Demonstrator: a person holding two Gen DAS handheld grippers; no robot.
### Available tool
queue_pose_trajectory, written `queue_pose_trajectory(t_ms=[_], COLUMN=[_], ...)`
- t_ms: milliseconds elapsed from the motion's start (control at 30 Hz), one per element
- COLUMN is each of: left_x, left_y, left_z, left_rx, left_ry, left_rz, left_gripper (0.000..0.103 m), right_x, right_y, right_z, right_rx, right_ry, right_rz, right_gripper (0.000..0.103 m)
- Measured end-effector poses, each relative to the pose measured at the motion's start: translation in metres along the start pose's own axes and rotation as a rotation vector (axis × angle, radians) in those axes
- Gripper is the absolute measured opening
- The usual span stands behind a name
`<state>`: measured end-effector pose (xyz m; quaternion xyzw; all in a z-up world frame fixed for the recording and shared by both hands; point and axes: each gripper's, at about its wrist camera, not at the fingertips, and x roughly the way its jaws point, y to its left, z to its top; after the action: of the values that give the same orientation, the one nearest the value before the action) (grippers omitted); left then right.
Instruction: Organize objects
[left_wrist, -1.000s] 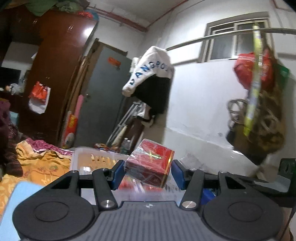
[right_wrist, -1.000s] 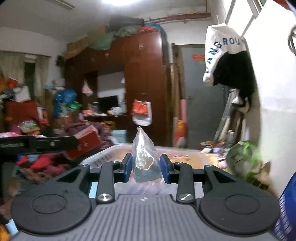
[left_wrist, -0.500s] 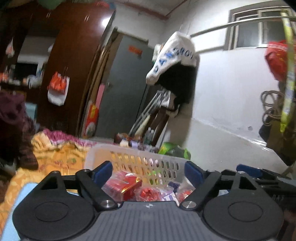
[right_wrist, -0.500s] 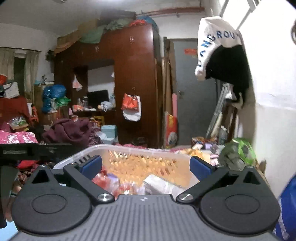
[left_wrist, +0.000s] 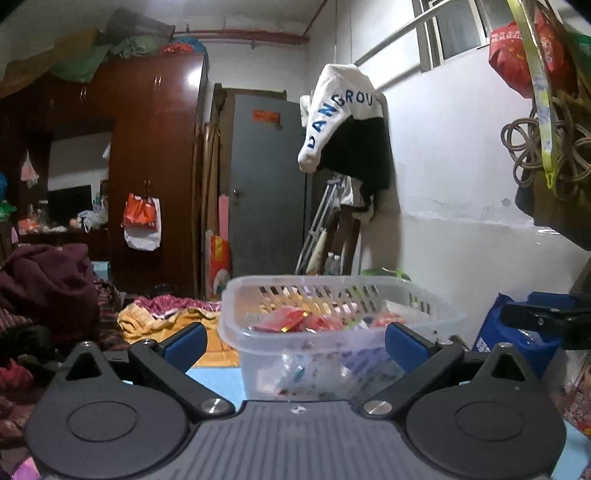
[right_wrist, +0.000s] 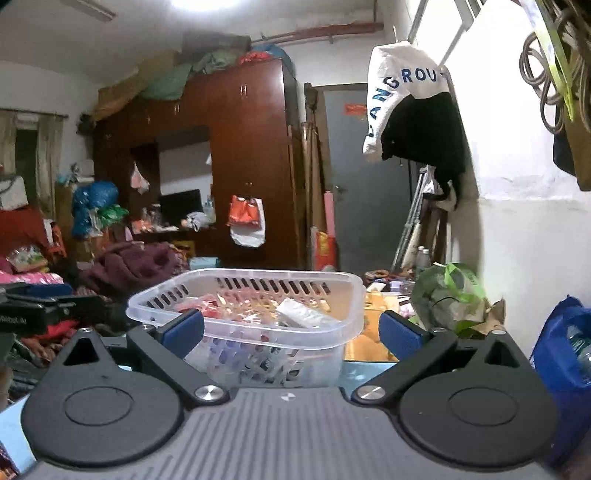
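Now both are hanging spread and empty: the left hand-held gripper (left_wrist: 293, 341), whose jaws have just been opening, and the right hand-held gripper (right_wrist: 291, 332). Just ahead, the clear slotted plastic basket (left_wrist: 424, 314) is holding red packets (left_wrist: 284, 319). Retreating without clipping its rim seems wise. Farther off, a white hanging garment (left_wrist: 340, 107) is reading "ANGROU".

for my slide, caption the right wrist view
Open right gripper faces a clear basket holding packets.

Translucent glossy plastic basket (left_wrist: 424, 314), polished dark wood wardrobe (left_wrist: 155, 147), matt black plastic tool (right_wrist: 291, 332)
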<state>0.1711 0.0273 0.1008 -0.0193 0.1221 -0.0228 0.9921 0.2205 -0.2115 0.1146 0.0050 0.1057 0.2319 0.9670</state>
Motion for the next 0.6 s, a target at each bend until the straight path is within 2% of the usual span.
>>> queue_pose_trajectory(t_ms=[133,600], left_x=[-0.001,-0.007], left_y=[-0.007,-0.025], left_z=[-0.002,-0.016], left_rx=[0.012,0.042], left_ry=[0.019,0.052], left_rz=[0.003,0.032], left_gripper=[0.103,0.103], right_x=[0.002,-0.007], right_y=[0.001,0.002], right_z=[-0.001,-0.016], right_rx=[-0.006,-0.032], right_ry=[0.014,0.038], right_rz=[-0.043,-0.047], right_gripper=[0.103,0.103])
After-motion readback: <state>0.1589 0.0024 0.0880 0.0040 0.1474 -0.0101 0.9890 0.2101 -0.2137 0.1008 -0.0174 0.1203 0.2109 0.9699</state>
